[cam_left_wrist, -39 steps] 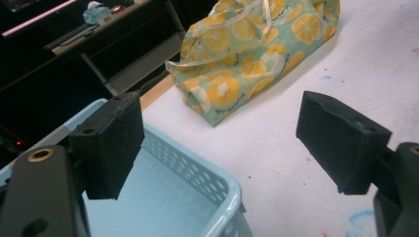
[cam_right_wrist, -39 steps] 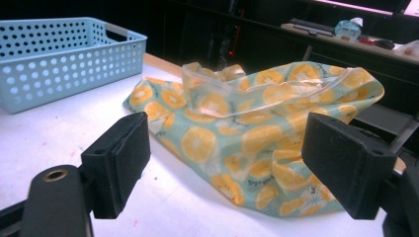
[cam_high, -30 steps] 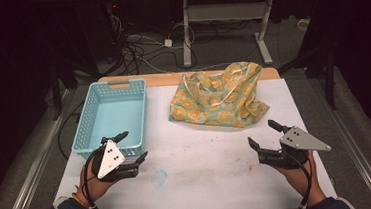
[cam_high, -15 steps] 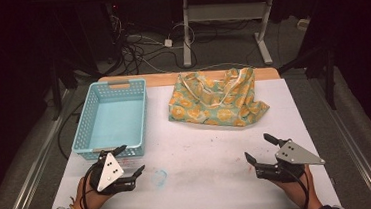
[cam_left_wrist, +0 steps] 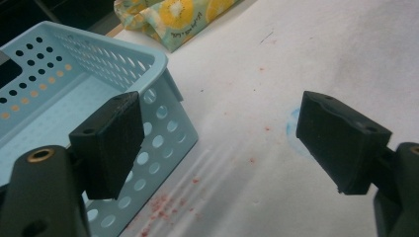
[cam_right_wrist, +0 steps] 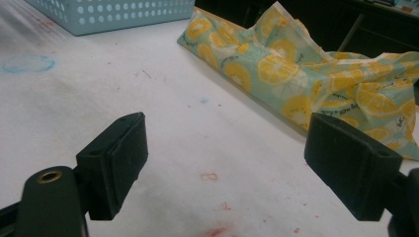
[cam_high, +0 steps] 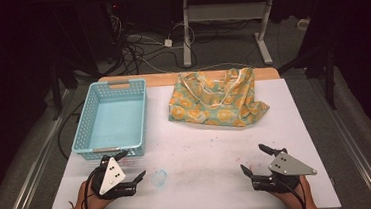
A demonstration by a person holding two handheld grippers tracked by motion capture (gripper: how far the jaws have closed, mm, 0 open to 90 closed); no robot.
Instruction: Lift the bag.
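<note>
Left gripper (cam_high: 128, 165) low over the table's near-left corner, jaws spread wide, nothing between them. Right gripper (cam_high: 256, 160) low near the near-right corner, jaws likewise wide apart and bare. Both hands enter from the near edge.

- left gripper (cam_high: 128, 165) slid back toward the table's (cam_high: 202, 148) near edge, now just off the basket's (cam_high: 110, 121) near corner
- right gripper (cam_high: 255, 159) pulled back to the near edge too
</note>
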